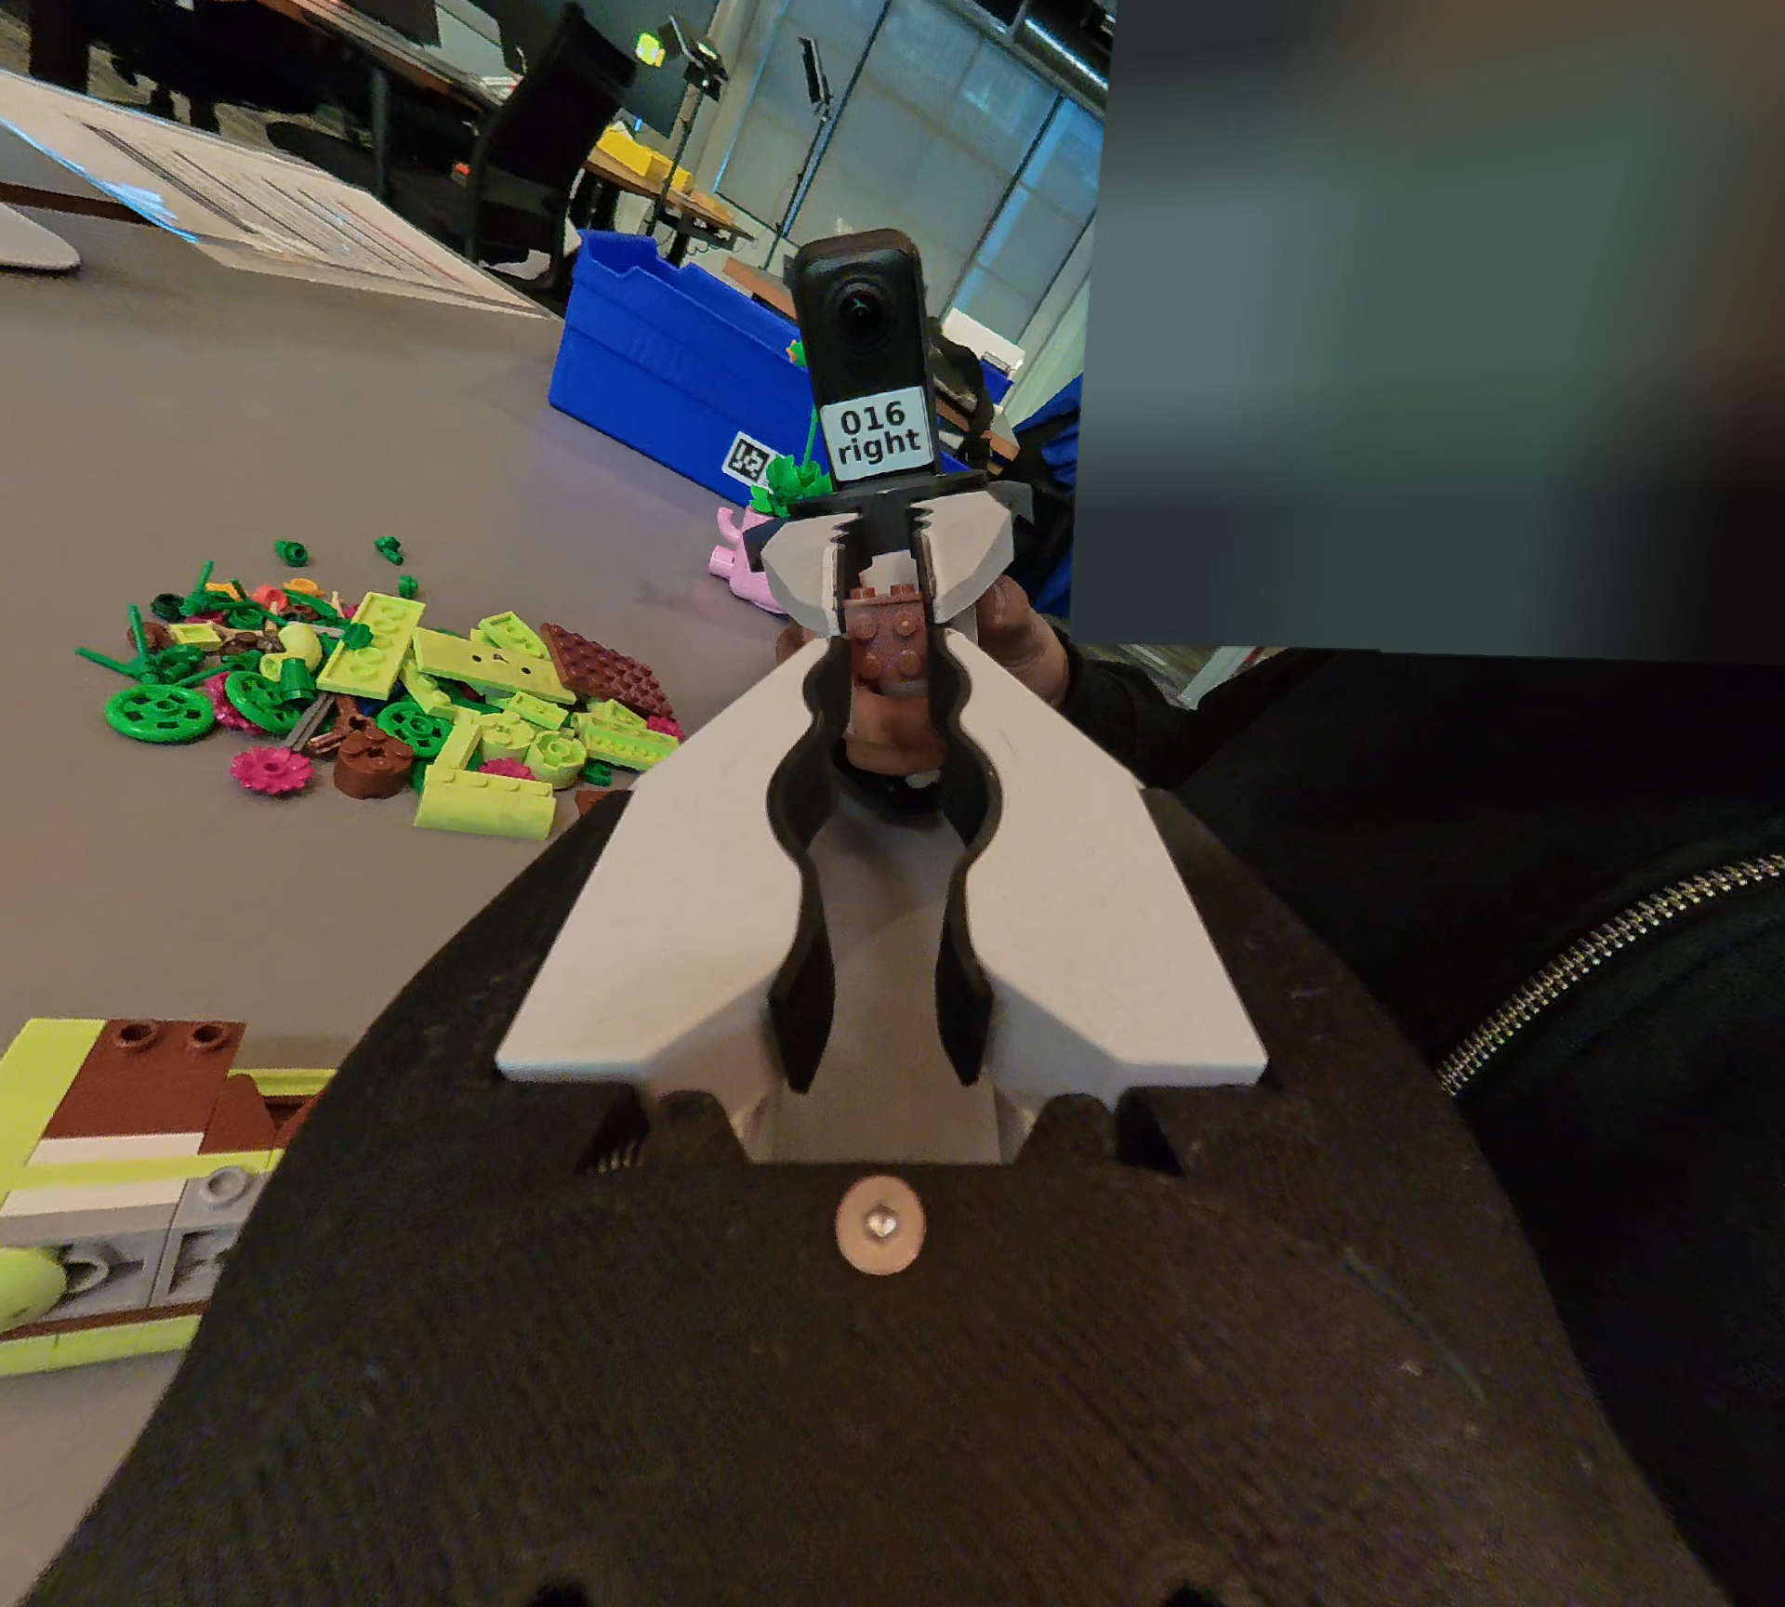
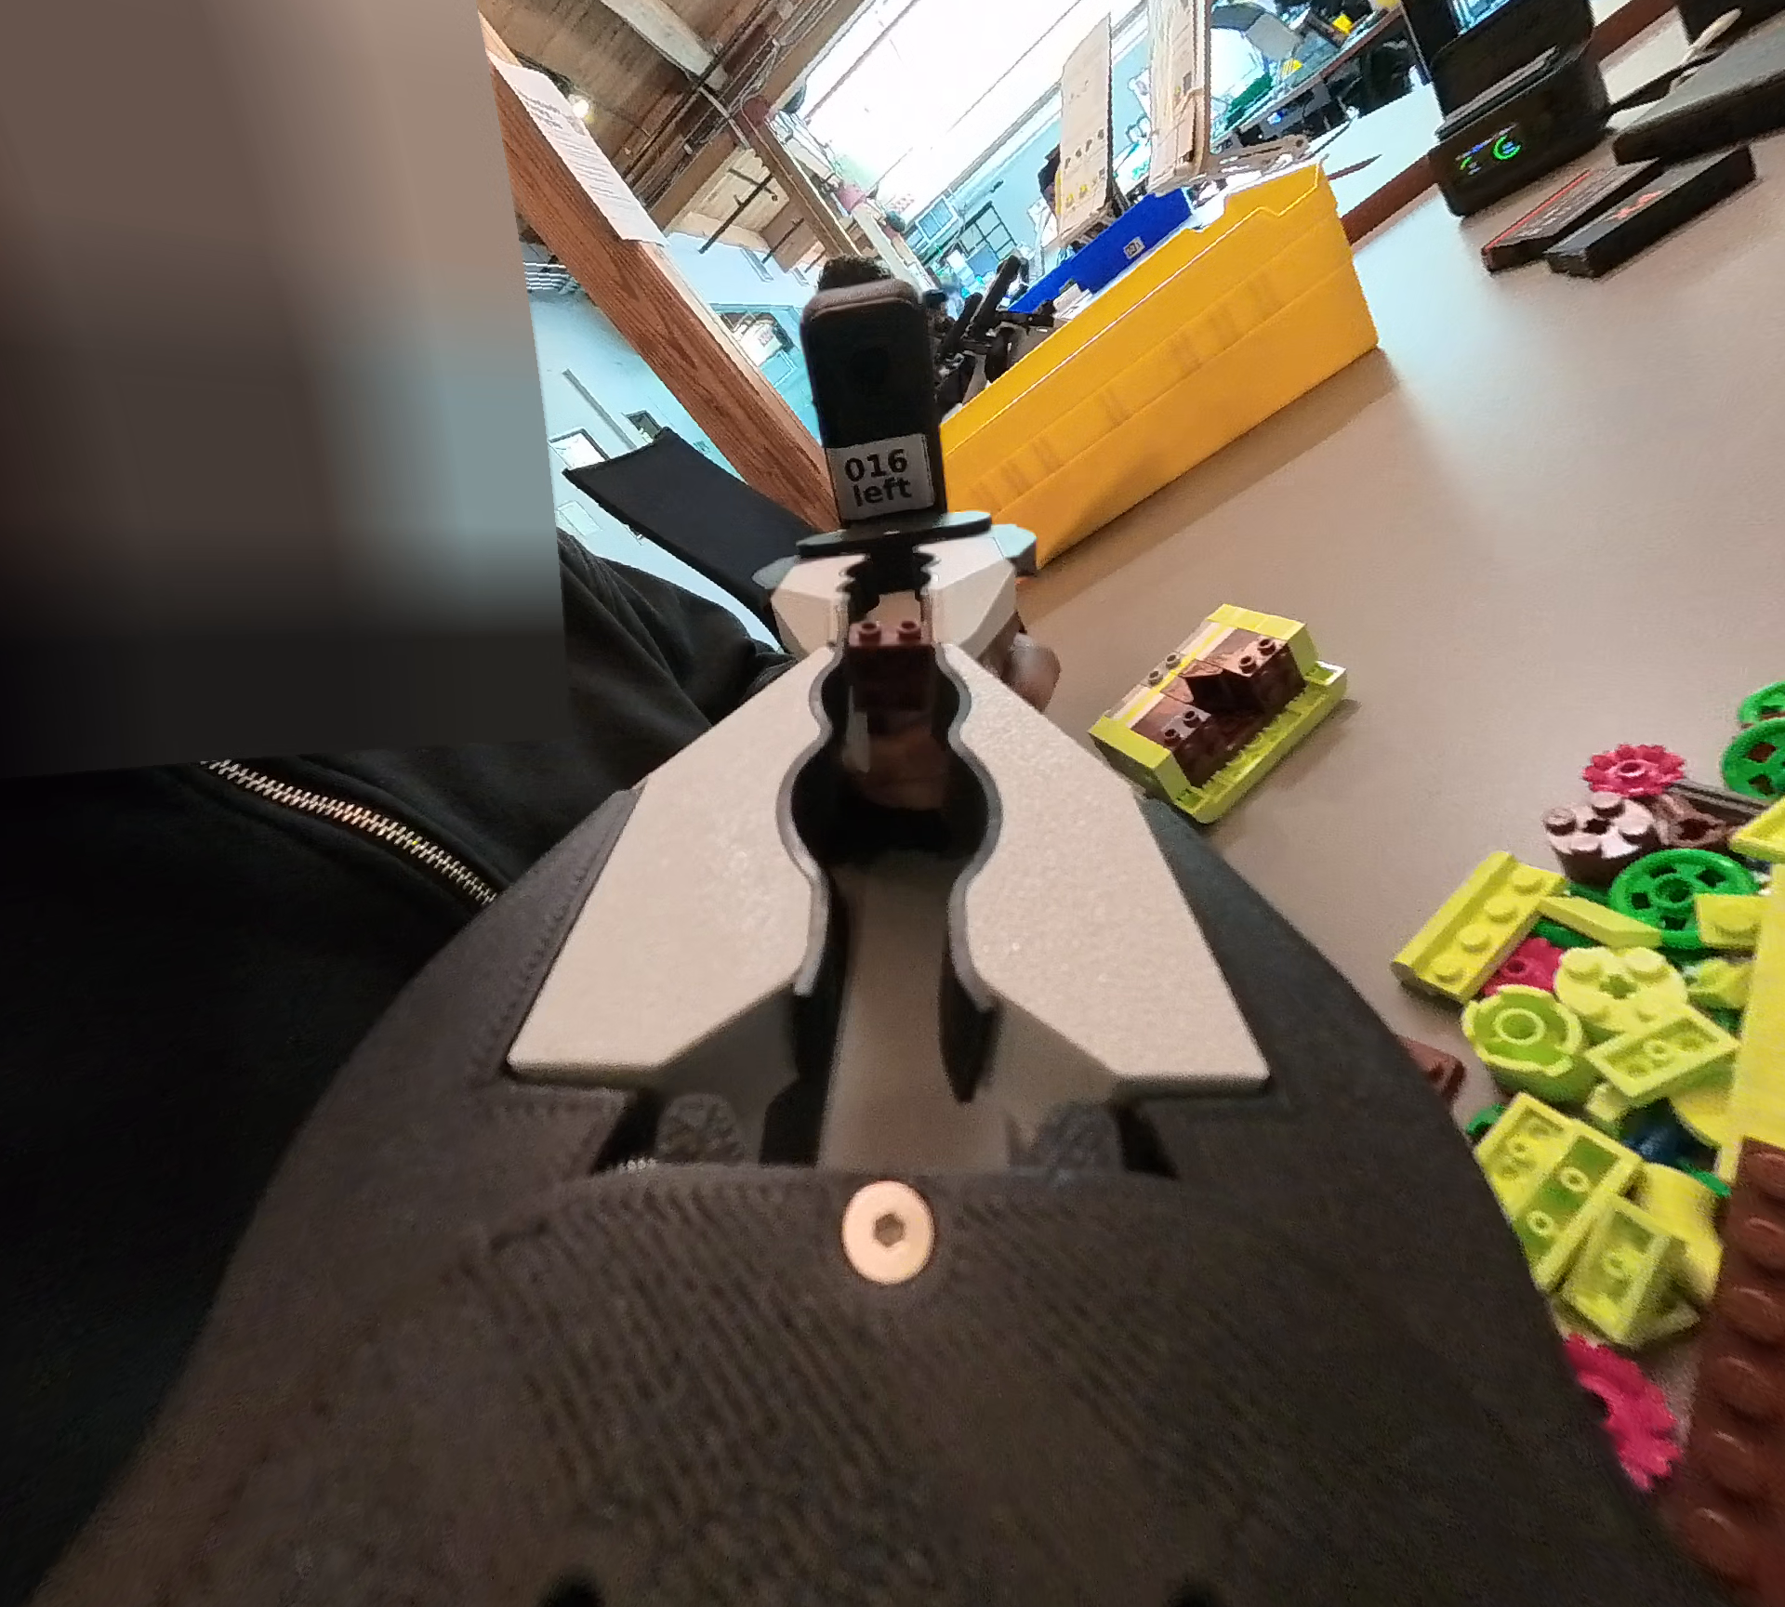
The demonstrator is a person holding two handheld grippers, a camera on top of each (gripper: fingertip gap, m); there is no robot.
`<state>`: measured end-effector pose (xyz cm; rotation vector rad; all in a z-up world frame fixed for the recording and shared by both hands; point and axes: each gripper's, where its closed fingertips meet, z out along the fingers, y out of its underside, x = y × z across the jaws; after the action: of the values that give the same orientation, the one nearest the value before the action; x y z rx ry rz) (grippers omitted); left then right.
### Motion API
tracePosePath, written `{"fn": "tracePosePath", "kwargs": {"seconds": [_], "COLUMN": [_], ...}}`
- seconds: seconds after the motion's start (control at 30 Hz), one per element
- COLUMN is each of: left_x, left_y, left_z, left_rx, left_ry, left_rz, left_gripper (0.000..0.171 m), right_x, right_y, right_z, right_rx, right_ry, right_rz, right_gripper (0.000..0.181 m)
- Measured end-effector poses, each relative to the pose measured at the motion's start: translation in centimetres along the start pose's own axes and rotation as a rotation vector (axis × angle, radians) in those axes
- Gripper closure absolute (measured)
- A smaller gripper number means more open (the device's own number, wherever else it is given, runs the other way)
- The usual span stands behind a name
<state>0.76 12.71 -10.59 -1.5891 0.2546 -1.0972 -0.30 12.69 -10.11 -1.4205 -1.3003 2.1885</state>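
Brown brick [image 1: 884, 638] between both grippers (yellow bin [image 2: 1159, 373] right-view only)

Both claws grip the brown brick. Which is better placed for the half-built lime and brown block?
Left, probably: the half-built lime and brown plastic block lies beside the left claw; right claw sits by the loose brick pile. Both grip the brown studded brick.

The two tools meet tip to tip over the surface [image 1: 290, 421], a brick [image 1: 884, 634] between them; loose bricks [image 1: 386, 692] lie at ten o'clock.
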Motion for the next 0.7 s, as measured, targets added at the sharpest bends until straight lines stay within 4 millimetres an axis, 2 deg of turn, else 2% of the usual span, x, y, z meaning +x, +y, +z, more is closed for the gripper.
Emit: {"fn": "tracePosePath", "kwargs": {"seconds": [0.3, 0.47, 0.7], "left_x": [-0.21, -0.14, -0.16], "left_y": [0.25, 0.31, -0.07], "left_z": [-0.05, -0.05, -0.09], "left_rx": [-0.038, -0.041, 0.016], "left_ry": [-0.024, -0.027, 0.034], "left_rz": [0.030, 0.021, -0.113], "left_gripper": [0.159, 0.160, 0.160], "right_x": [-0.04, -0.07, -0.10], "right_y": [-0.06, 0.12, 0.17], "right_z": [-0.06, -0.03, -0.36], "right_rx": [0.006, -0.014, -0.034], "right_ry": [-0.016, -0.004, 0.001], "right_rz": [0.000, -0.025, -0.017], "right_gripper": [0.164, 0.168, 0.168]}}
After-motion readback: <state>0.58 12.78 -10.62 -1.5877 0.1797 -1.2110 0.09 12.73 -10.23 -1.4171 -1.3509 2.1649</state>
